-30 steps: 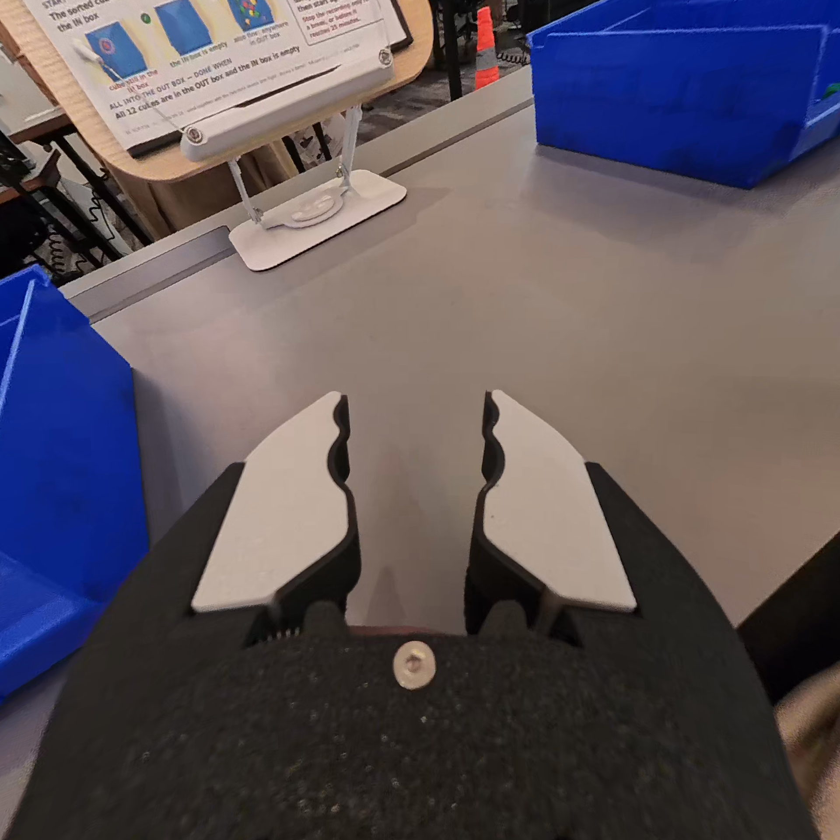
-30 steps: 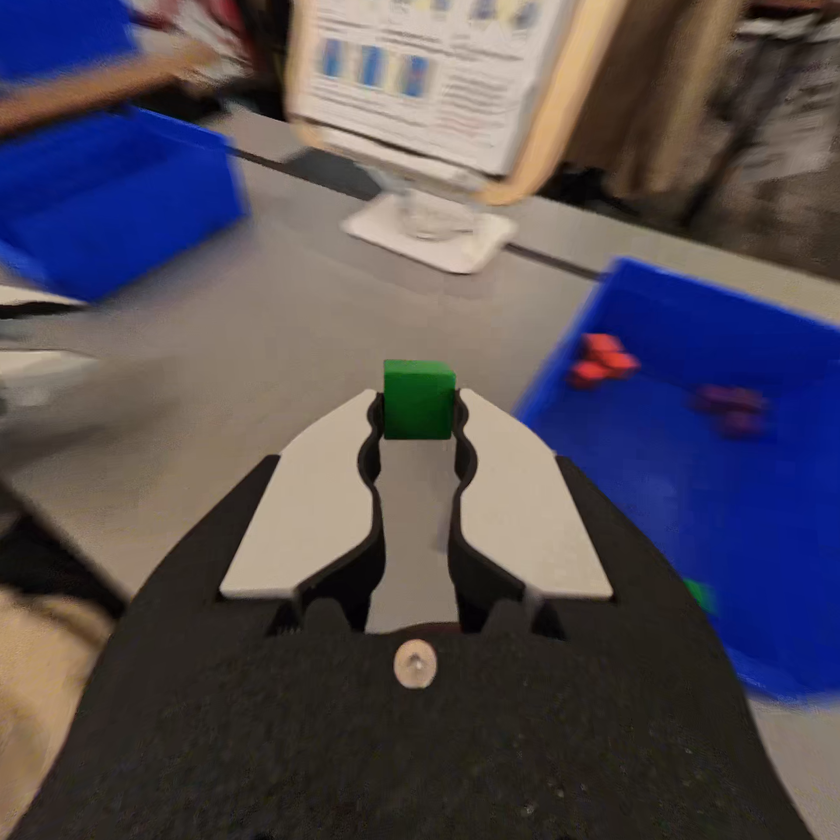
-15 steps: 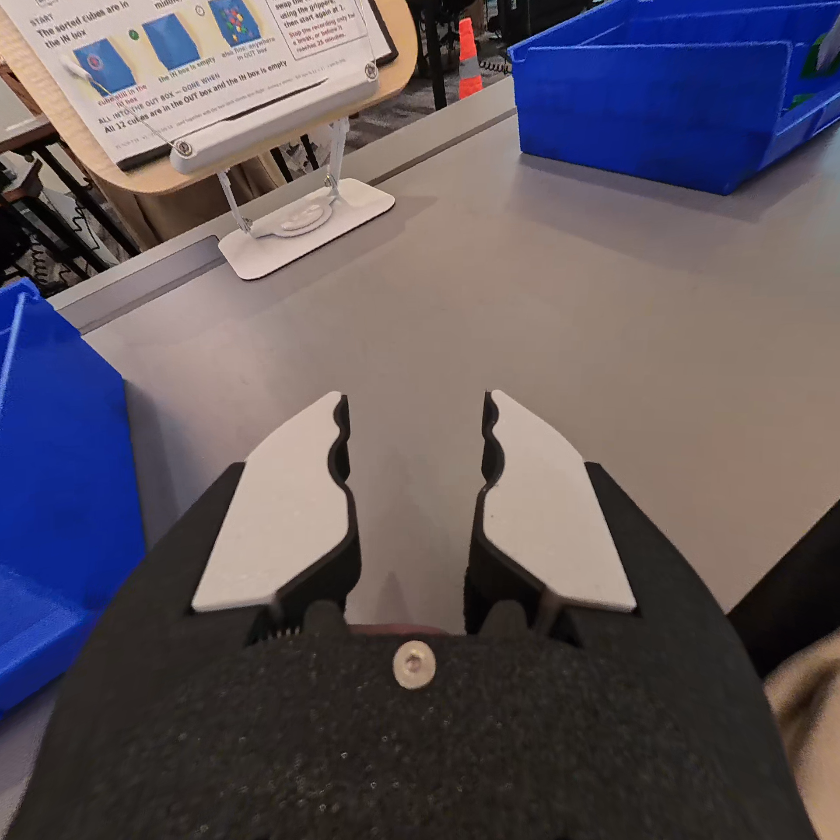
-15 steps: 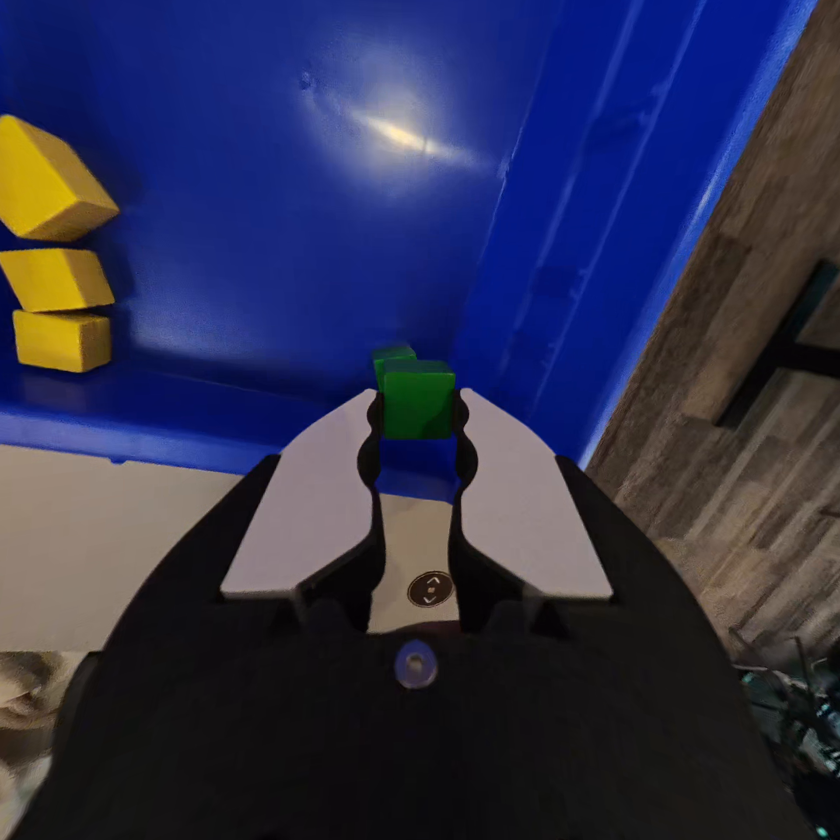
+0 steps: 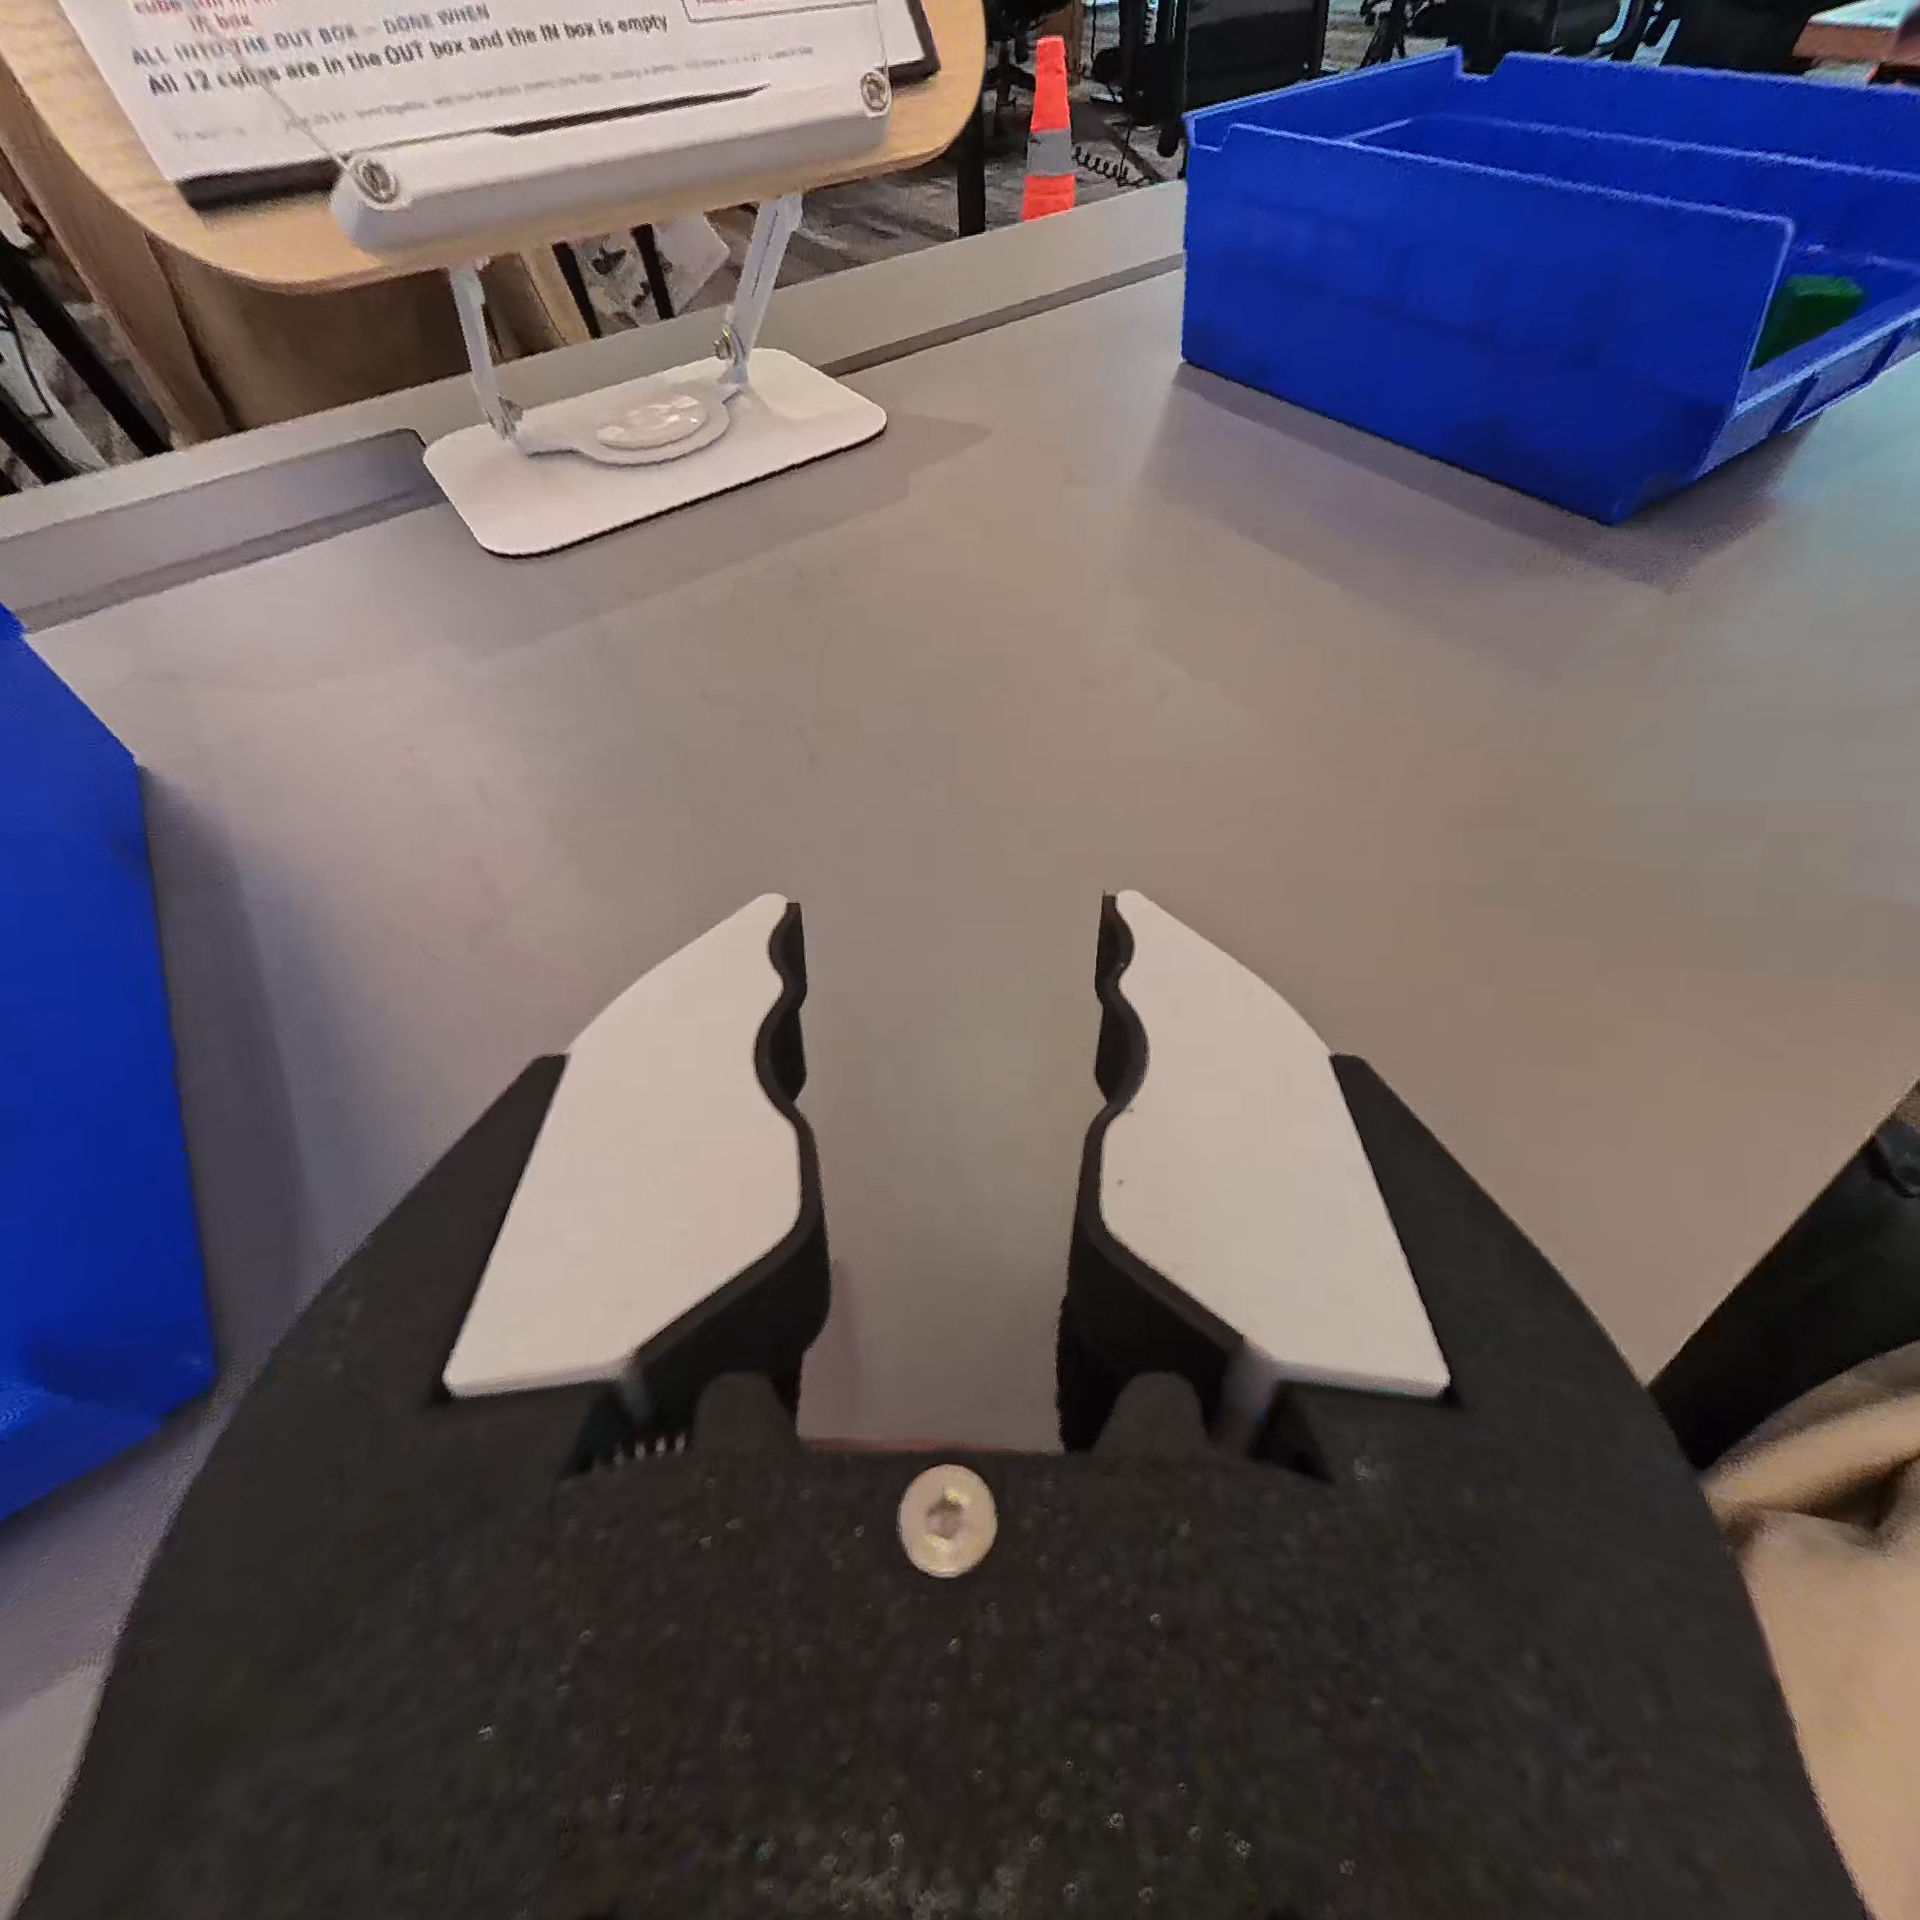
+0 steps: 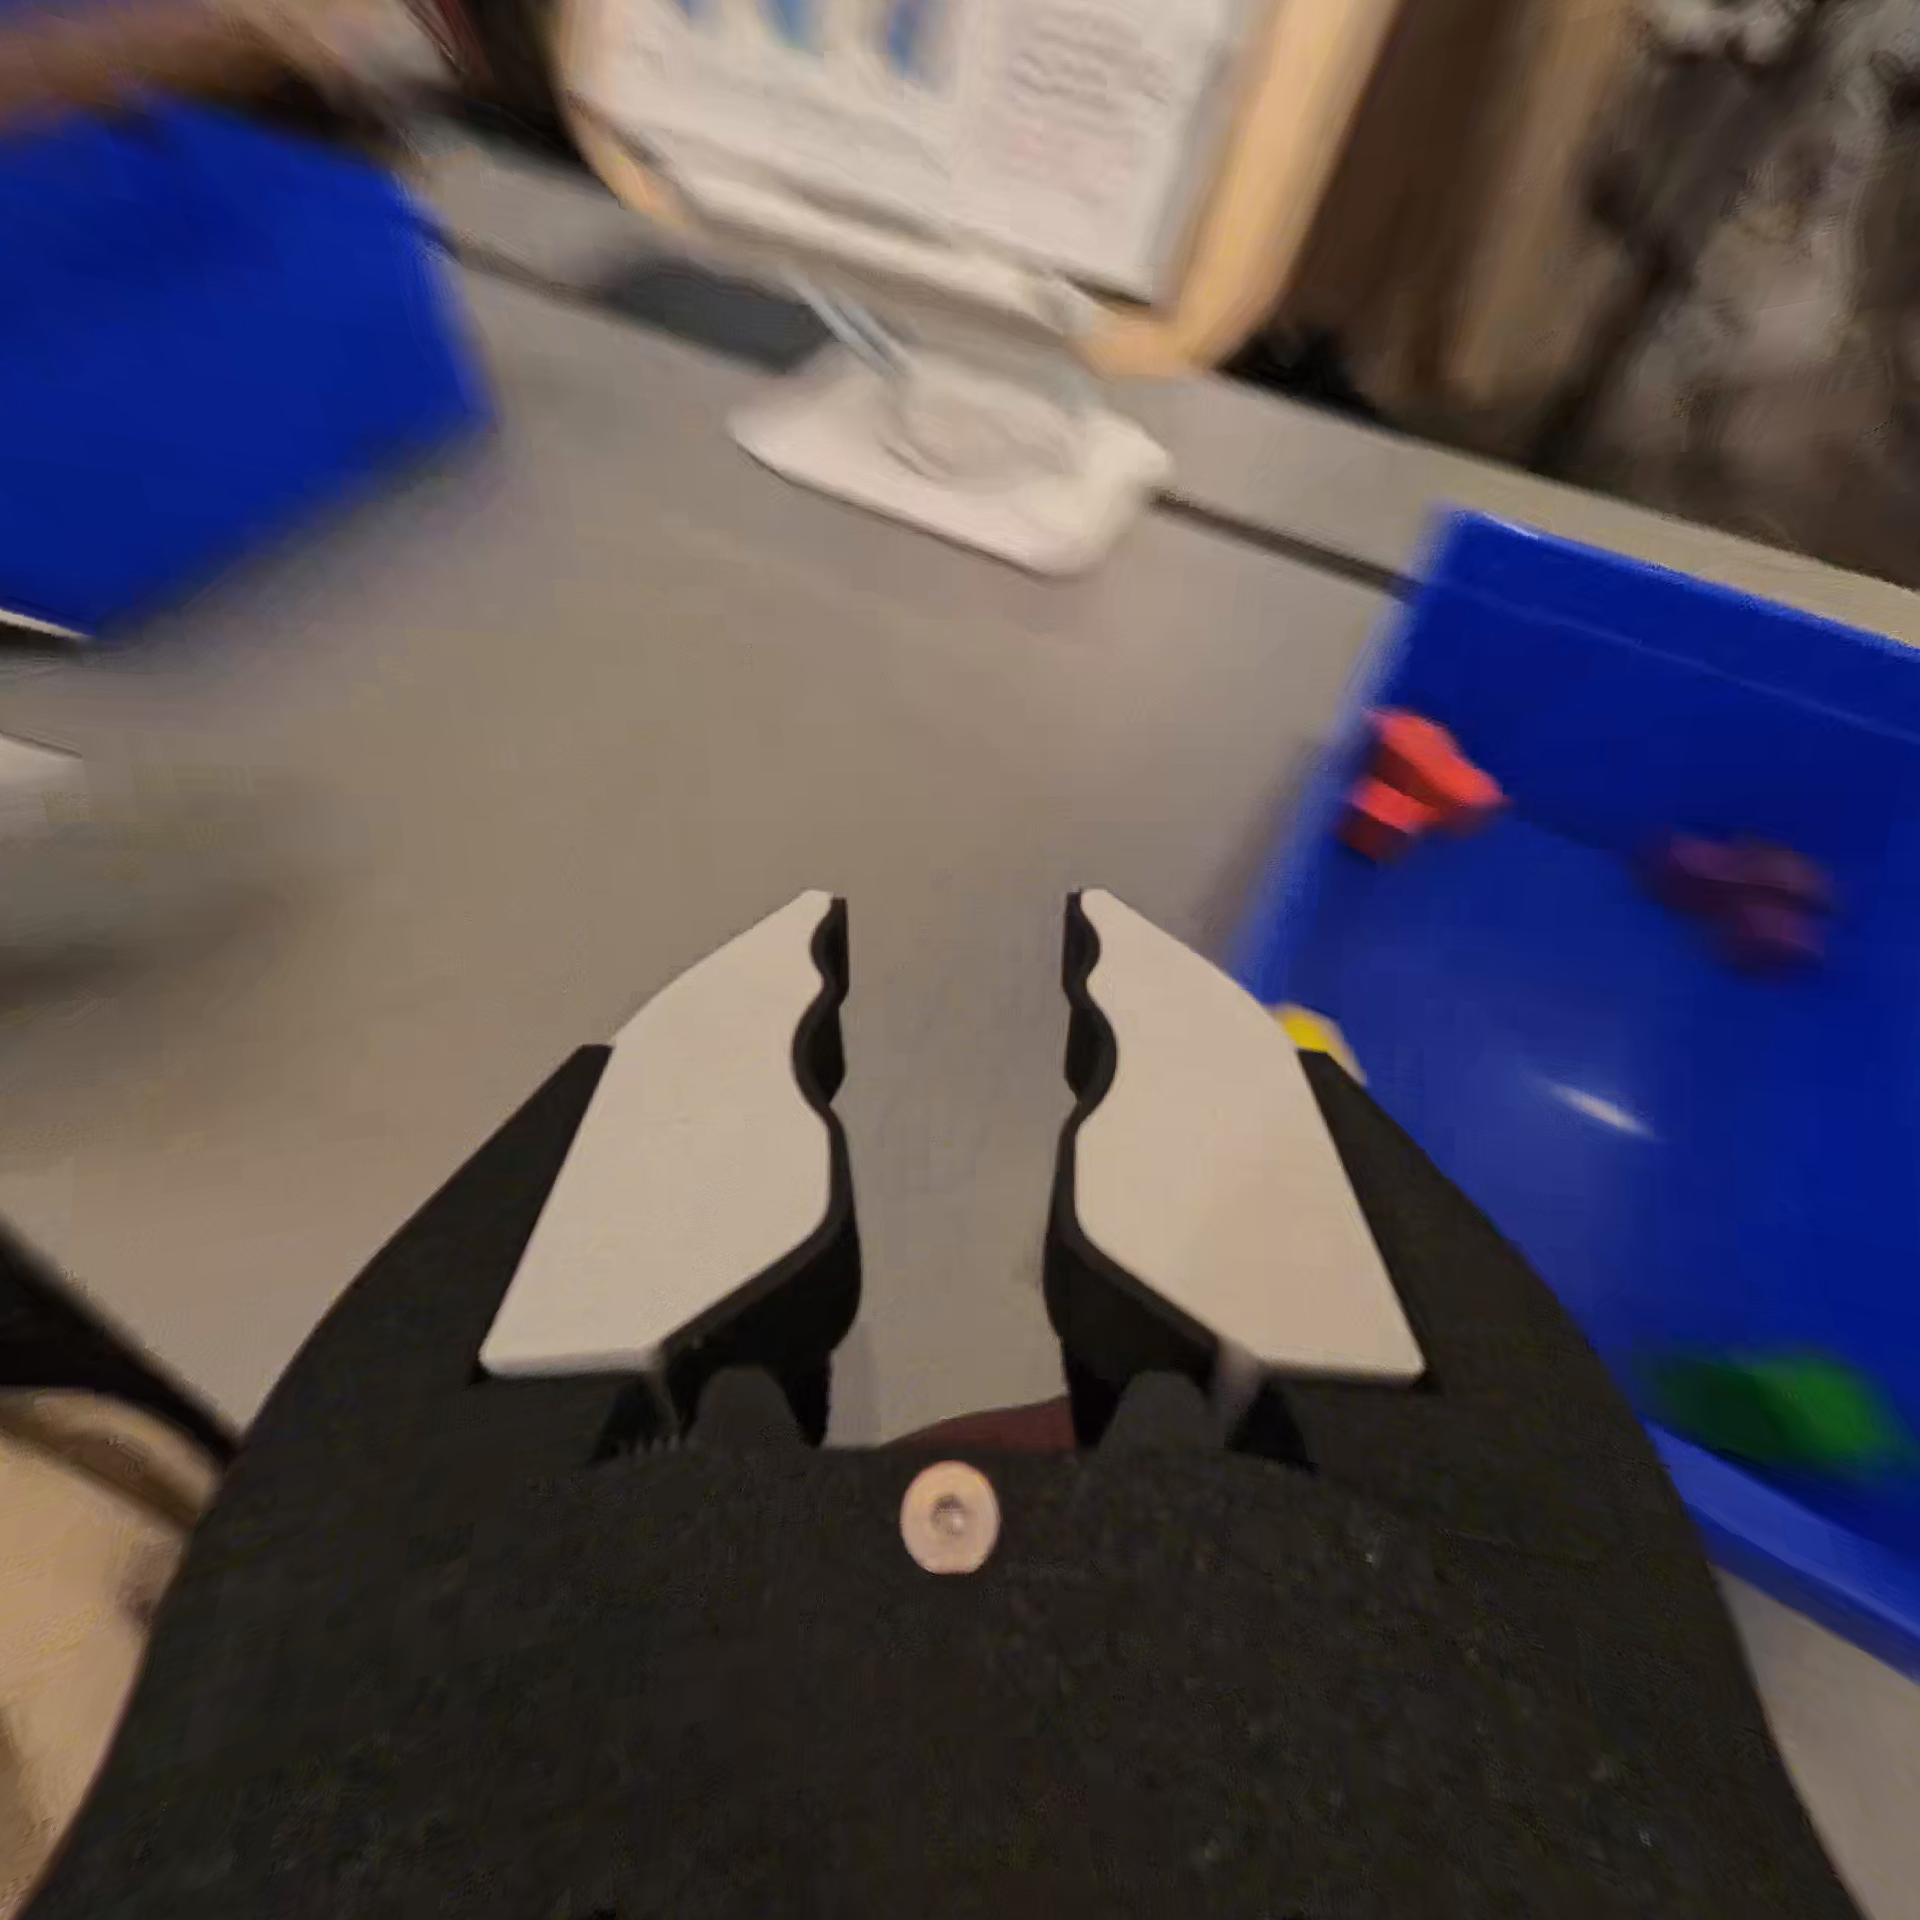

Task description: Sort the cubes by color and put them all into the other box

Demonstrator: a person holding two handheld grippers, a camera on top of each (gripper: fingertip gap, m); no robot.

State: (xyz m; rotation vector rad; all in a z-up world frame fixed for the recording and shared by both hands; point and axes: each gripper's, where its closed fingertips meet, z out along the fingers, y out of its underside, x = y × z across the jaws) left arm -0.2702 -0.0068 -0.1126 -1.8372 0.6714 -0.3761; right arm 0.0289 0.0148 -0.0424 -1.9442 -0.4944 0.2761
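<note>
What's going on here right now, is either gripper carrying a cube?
Neither. The right gripper is open and empty above the grey table, beside the blue box holding red cubes, purple cubes and green cubes, blurred by motion. The left gripper is open and empty over the table between the two boxes.

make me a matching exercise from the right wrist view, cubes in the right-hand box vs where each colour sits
Things:
1. red cubes
2. purple cubes
3. green cubes
4. yellow cube

Places:
A. nearest the camera, by the box's near wall
B. peeking out just past the right gripper's right finger
C. far left corner of the box
D. mid-floor, right of the red ones

Pairs: 1-C, 2-D, 3-A, 4-B
</note>
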